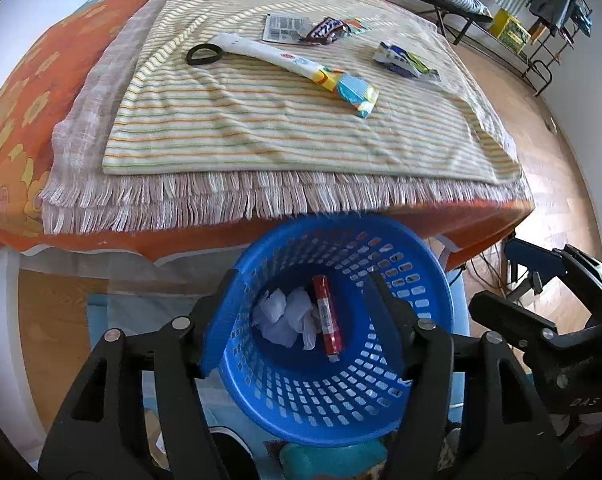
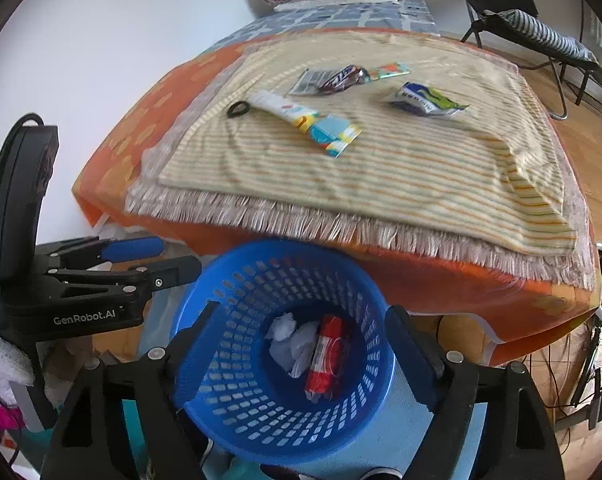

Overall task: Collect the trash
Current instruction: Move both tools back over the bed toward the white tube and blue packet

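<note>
Left wrist view: the left gripper (image 1: 301, 320) is being kept spread wide, nothing grasped, over the blue basket (image 1: 429, 280); same for the right gripper (image 2: 301, 344). Crumpled tissue (image 1: 285, 316) and a red wrapper (image 1: 328, 314) are sitting inside. More wrappers (image 1: 325, 30) are lying far back on the striped towel (image 1: 261, 128).
</note>
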`<state>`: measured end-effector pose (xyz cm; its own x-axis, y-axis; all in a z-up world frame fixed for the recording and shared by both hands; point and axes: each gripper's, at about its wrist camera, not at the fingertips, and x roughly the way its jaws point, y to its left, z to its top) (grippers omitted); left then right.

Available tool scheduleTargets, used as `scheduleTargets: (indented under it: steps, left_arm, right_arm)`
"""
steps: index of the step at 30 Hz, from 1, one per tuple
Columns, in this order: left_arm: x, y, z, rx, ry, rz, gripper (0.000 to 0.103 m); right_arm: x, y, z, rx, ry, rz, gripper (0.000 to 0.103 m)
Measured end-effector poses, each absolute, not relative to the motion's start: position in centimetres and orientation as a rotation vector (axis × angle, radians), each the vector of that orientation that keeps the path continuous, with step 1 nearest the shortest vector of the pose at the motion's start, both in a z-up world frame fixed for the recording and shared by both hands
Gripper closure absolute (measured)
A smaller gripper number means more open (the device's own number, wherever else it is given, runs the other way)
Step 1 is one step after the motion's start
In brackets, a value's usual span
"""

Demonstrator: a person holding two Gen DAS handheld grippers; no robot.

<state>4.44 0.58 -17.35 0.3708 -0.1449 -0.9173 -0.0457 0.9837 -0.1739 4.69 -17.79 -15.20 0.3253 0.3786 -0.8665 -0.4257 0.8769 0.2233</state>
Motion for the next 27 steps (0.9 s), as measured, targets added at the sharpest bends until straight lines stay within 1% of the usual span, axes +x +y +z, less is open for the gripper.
scheduleTargets:
  steps: [2,4,11,16,24,27]
  left_arm:
    - [4.9,0.7,-17.2,-0.185,1.190,-0.054,0.039]
    - [5.2,0.9,-17.1,-0.196,1.190,-0.048,0.039]
    - [7.0,2.3,-16.6,-0.271,1.192,-0.017,0.039]
    - [8.5,3.2,-16.0,-0.323,1.182,0.003,0.039]
    - [11.7,3.7,-15.8,-0.379,1.167,0.031,0.039]
    - [12.9,3.3,-15.8,-0.386,1.165,0.028,0.039]
  right_arm:
    - [5.2,-17.8,-15.0,-0.035,1.125,0.533,0.015]
    - [5.6,-18.0,-14.8,-0.023,1.128,0.539,0.014]
    - [7.3,-17.8,-13.9,-0.033,1.133,0.547,0.014]
    - [9.3,-17.8,-12.1,-0.068,1.087,0.567,0.014]
    - [15.4,-19.3,-9.4,-0.072,1.007,0.595,0.013]
    - [18.1,-19.8,-9.1,-0.093,0.991,0.574,0.011]
